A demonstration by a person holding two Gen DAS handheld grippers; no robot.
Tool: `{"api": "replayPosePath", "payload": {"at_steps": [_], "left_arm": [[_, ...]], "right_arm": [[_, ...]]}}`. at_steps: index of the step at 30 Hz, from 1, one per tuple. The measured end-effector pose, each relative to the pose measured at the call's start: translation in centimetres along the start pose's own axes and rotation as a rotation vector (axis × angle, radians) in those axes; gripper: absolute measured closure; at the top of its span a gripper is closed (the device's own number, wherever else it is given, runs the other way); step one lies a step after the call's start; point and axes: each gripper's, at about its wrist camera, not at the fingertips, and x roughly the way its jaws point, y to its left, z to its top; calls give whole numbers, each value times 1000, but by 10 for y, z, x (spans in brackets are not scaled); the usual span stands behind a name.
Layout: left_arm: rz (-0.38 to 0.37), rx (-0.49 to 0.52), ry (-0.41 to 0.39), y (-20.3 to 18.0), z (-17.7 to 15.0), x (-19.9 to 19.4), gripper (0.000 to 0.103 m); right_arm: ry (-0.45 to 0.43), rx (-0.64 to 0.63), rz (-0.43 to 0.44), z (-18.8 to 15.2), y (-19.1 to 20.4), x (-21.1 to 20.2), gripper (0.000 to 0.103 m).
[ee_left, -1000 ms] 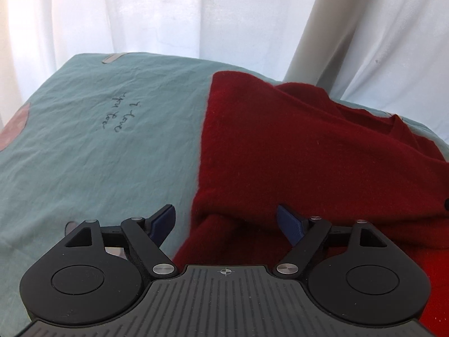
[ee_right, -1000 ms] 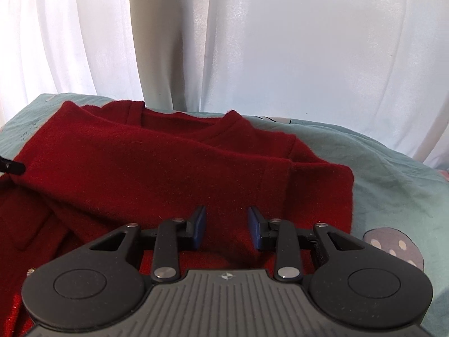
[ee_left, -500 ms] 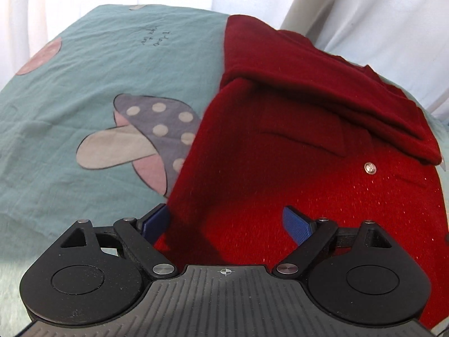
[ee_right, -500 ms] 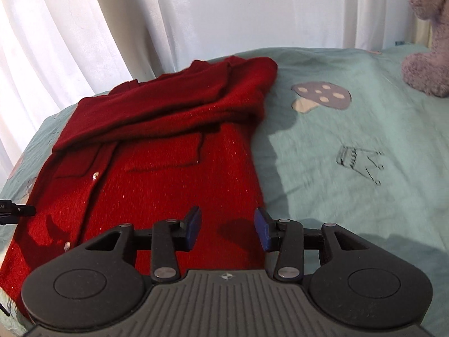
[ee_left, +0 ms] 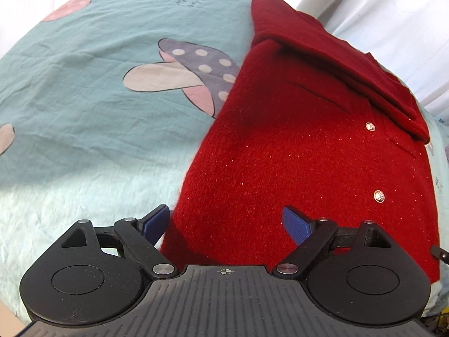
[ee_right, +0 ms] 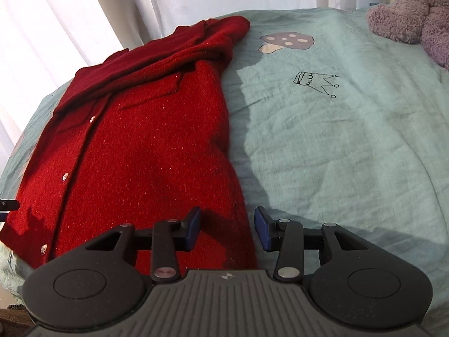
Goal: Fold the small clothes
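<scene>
Your red knit cardigan (ee_right: 134, 151) lies flat on the teal printed bedsheet (ee_right: 350, 146), buttons up, its sleeves already folded across the chest at the far end beside the white curtain (ee_right: 92, 16). You hold both tools at the cardigan's near hem, one per bottom corner: your left gripper (ee_left: 226, 224), jaws wide apart, straddles the hem corner by the sheet's mushroom print (ee_left: 185, 78), while your right gripper (ee_right: 227, 231), jaws also apart and holding nothing, brackets the opposite edge where wool meets sheet. That placement suggests you mean to pinch both corners and carry the hem up toward the folded sleeves. A grey plush toy (ee_right: 415, 8) sits well away from the cardigan, beyond the sheet's crown doodle (ee_right: 317, 82)
</scene>
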Motion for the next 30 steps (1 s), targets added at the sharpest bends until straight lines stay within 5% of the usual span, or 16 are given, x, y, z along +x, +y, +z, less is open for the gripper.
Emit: {"api": "replayPosePath", "payload": {"at_steps": [2,6,9,17,19,22,30], "left_arm": [[-12,-6,-2,4,-2,-3,20],[-25,-16,13,12,-1,-8,37],[-66,-35,38,18,0,-8,46],[-207,-18,144,27,3,-3,40],[-209,3,174,25,5,0,53],[-221,15,218,26,9,2,90],[-438,-102,114,24,39,-27,93]], "right_arm": [[-2,-5,14,-3,-1,-2,63],[6,-3,53,-5,-3,-2,82],[8,-10,60,-5,-5,-3,83],[55,-3,138,-7,-14,-5,75],[62,-3,144,-7,-13,-6,76],[66,7,182,-4,-13,-7,90],[-44,146,345,24,-23,-22,93]]}}
